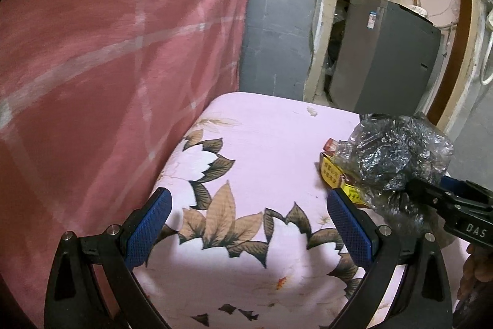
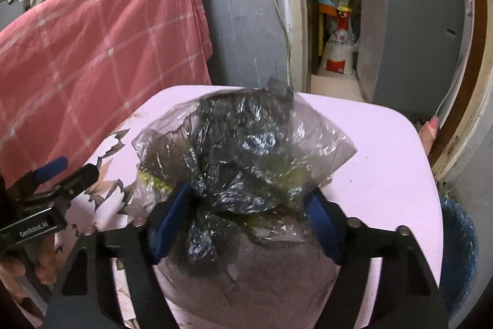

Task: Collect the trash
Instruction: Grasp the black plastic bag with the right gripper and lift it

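Note:
A crumpled clear and dark plastic bag (image 2: 246, 150) sits between the blue pads (image 2: 172, 215) of my right gripper (image 2: 248, 193), which press on its lower part. It hangs just over the pink floral cushion (image 1: 262, 144). In the left wrist view the same bag (image 1: 397, 153) lies over a small yellow and red box (image 1: 331, 171), with my right gripper (image 1: 431, 193) coming in from the right edge. My left gripper (image 1: 249, 196) stands open above the cushion's leaf print, with nothing between its fingers.
A pink checked blanket (image 1: 107, 51) hangs along the left. A small white scrap (image 1: 311, 111) lies near the cushion's far edge. Behind are a grey wall, a doorway and a grey appliance (image 1: 385, 57). A blue bin (image 2: 459, 252) stands low on the right.

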Motion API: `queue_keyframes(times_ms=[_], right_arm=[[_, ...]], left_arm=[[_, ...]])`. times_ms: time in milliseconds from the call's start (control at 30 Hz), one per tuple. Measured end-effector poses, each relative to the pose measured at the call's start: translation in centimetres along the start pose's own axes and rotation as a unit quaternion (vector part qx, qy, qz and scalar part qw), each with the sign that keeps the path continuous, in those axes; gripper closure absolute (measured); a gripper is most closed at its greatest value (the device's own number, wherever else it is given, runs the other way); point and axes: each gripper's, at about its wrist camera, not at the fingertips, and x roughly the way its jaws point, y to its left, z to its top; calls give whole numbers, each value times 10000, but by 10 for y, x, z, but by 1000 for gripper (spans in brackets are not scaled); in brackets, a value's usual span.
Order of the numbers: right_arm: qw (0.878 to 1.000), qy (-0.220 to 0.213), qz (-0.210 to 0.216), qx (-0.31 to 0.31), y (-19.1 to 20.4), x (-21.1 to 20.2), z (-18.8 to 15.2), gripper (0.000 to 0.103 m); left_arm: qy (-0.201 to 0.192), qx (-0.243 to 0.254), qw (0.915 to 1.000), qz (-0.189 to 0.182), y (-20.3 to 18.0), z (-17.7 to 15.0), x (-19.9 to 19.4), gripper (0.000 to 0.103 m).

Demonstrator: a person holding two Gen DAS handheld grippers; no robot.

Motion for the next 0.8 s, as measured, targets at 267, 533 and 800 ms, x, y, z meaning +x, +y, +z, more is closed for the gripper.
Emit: queue_keyframes(times_ms=[267, 533, 800], right_arm=[[9991, -161, 244, 311, -17, -13, -6, 72], [9988, -301, 177, 342, -35, -26, -10, 91], [9972, -589, 110, 439, -56, -44, -13, 95]], left_arm=[[110, 106, 9996, -247, -16, 1, 2, 4], [284, 315, 9980, -459, -42, 6, 12, 4], [432, 328, 9958, -731, -56, 15, 26, 5]])
